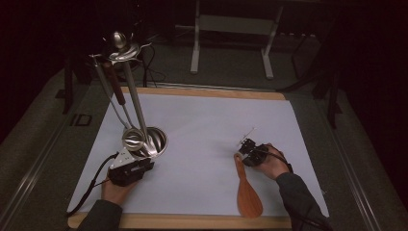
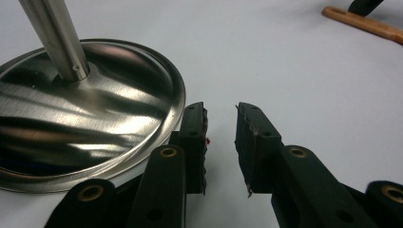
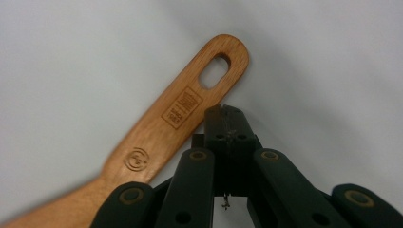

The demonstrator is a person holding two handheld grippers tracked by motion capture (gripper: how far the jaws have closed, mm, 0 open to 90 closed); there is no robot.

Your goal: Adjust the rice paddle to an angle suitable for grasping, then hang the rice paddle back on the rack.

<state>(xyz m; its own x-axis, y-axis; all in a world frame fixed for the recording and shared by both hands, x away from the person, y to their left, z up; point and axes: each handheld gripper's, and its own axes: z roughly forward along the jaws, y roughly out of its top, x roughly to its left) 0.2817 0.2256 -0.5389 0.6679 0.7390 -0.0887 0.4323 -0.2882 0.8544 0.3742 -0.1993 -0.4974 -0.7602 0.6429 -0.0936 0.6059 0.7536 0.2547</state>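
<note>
My right tool (image 3: 223,111) is clenched empty just beside the wooden spatula's (image 3: 166,128) handle, perhaps to nudge it; my left tool (image 2: 221,118), released, steadies the steel stand's base (image 2: 90,128) alongside it.

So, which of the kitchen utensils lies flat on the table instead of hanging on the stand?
The wooden spatula, flat on the white sheet beside the right tongs; the metal utensils hang on the stand.
</note>
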